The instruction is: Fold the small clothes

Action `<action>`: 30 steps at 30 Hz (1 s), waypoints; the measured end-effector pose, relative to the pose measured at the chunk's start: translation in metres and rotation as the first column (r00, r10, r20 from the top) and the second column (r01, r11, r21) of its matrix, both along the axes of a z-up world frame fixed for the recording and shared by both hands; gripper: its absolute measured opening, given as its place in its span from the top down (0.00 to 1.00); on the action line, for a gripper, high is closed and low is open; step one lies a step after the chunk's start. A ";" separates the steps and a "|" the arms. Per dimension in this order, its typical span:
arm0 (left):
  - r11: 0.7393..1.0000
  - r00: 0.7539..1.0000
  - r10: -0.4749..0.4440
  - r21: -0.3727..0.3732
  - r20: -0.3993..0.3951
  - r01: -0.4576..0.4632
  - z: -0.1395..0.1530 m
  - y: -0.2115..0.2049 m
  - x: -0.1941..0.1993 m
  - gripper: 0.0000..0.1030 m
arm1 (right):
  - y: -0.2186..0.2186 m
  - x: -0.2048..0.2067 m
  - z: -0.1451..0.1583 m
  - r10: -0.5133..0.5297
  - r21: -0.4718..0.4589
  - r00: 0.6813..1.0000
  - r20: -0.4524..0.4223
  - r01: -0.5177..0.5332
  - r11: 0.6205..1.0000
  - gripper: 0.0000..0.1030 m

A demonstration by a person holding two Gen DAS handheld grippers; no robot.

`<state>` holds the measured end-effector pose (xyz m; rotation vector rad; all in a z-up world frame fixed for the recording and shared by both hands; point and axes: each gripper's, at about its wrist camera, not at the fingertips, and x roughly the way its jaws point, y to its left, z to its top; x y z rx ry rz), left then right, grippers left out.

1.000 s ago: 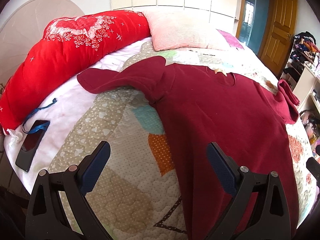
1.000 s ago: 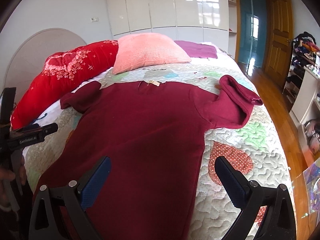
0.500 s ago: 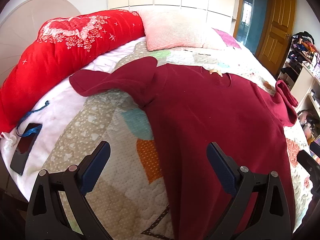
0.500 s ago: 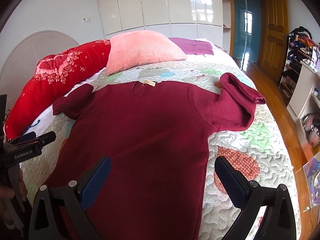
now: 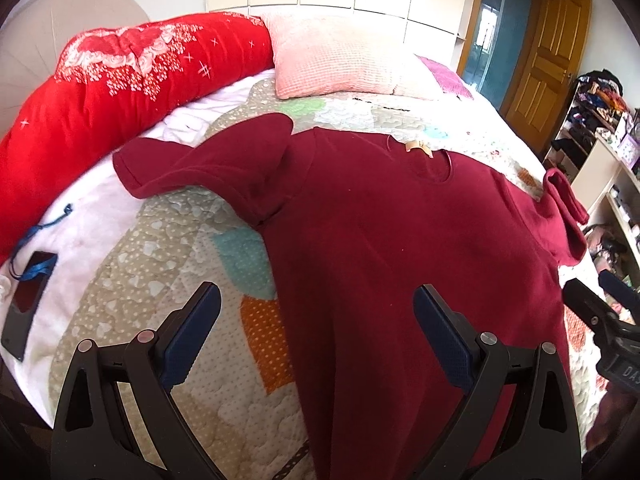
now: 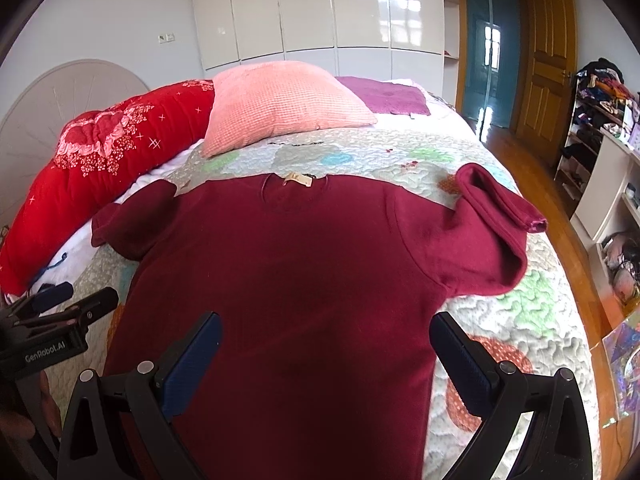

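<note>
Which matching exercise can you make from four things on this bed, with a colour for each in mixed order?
Things:
1. long-sleeved knit sweater
2. square waffle-textured pillow
3. long flower-printed bolster
4. flat rectangular phone

Colours:
A. bright red
B. black
C. dark maroon
D. pale pink

Pairs: 1-C, 2-D, 3-A, 4-B

White glossy wardrobe (image 6: 312,12) behind bed, wooden door (image 6: 550,64) rt, wood floor (image 6: 576,248), daylight.
</note>
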<state>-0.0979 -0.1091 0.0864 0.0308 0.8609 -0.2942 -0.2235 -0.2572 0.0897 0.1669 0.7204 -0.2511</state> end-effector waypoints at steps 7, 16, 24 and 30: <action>1.000 1.000 0.006 0.004 -0.013 -0.006 -0.006 -0.002 0.013 0.06 | 0.002 0.018 -0.006 -0.001 0.010 1.000 -0.012 0.001 1.000 0.00; 1.000 0.999 0.020 -0.012 -0.031 -0.020 -0.010 -0.001 0.030 0.06 | 0.008 0.042 -0.013 0.011 0.020 1.000 -0.027 -0.011 1.000 0.00; 1.000 0.999 0.016 0.009 -0.034 -0.016 -0.017 -0.006 0.041 0.05 | 0.012 0.061 -0.020 0.017 0.016 0.999 -0.050 -0.016 1.000 0.00; 1.000 0.999 0.022 0.002 -0.041 -0.022 -0.018 -0.004 0.048 0.06 | 0.007 0.067 -0.027 0.011 0.024 0.997 -0.070 -0.010 1.000 0.00</action>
